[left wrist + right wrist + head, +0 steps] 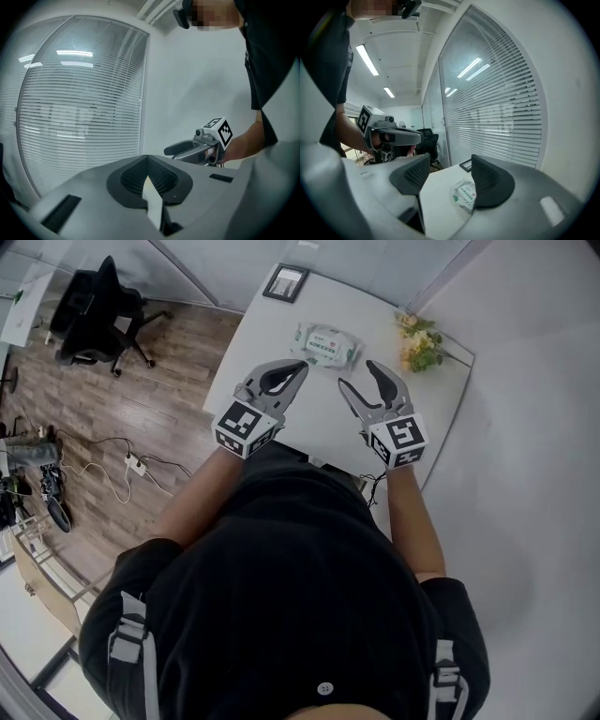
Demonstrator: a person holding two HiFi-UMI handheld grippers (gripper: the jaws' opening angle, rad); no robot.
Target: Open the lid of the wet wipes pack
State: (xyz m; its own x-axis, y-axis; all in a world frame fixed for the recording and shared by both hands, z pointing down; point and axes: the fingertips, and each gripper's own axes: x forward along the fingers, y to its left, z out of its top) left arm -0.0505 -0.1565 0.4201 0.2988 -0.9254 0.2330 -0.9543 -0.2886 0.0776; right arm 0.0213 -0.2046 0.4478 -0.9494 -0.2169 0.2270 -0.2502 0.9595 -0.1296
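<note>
The wet wipes pack (326,345) is a white and green pouch with its lid flat, lying on the white table (281,418) towards the far side. My left gripper (301,367) is shut with nothing in it and hovers just short of the pack, to its left. My right gripper (358,375) stands open on the pack's near right. In the right gripper view the pack (465,194) shows on the table ahead between the two open jaws of my right gripper (450,164). The left gripper view shows only blinds beyond my left gripper (147,158), not the pack.
A small dark picture frame (286,282) lies at the table's far edge, and a bunch of yellow flowers (418,341) sits at the right of the pack. An office chair (98,320) stands on the wooden floor to the left. Cables (131,463) trail over the floor.
</note>
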